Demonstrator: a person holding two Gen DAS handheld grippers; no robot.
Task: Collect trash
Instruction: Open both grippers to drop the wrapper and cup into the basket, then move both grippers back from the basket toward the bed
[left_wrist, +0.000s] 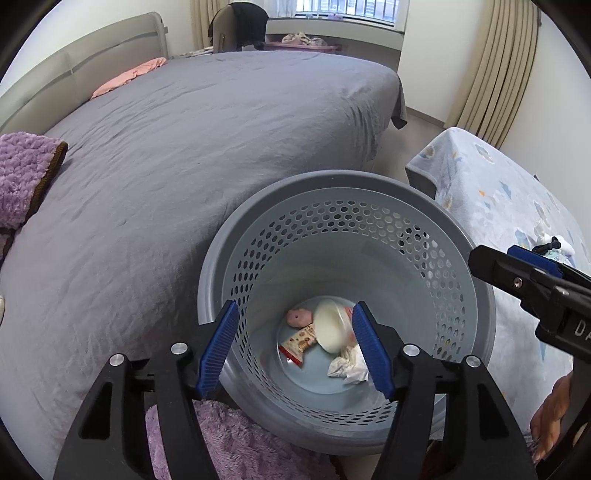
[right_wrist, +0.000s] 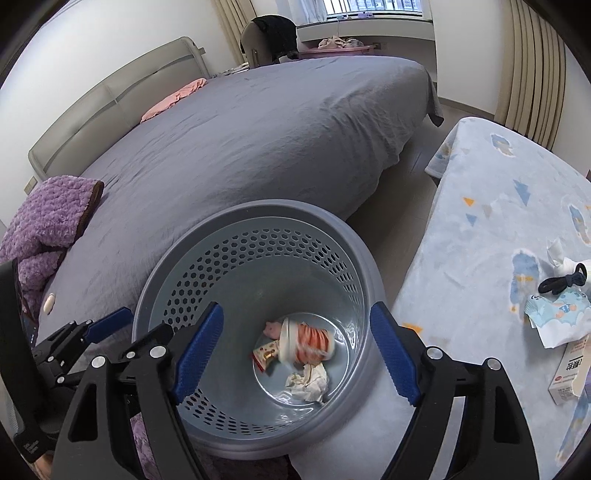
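A grey-blue perforated bin (left_wrist: 369, 192) (right_wrist: 258, 214) stands between the bed and a small table. At its bottom lie a white cup (left_wrist: 330, 325) with an orange label (right_wrist: 314, 341), blurred, a pink scrap (left_wrist: 297, 317), a red and white snack wrapper (left_wrist: 297, 343) (right_wrist: 267, 352) and a crumpled tissue (left_wrist: 349, 365) (right_wrist: 308, 382). My left gripper (left_wrist: 295, 305) hangs open over the bin's mouth with nothing between its blue pads. My right gripper (right_wrist: 296, 307) is open over the bin too, also empty. Each gripper shows at the edge of the other's view.
A bed with a grey sheet (left_wrist: 203, 147) fills the far side, with a purple fleece blanket (right_wrist: 48, 218) at its left. The table's light blue patterned cloth (right_wrist: 491, 206) carries a printed wrapper (right_wrist: 557, 317), a white tissue (right_wrist: 556, 254), a black hair tie (right_wrist: 561, 282) and a small carton (right_wrist: 569, 373).
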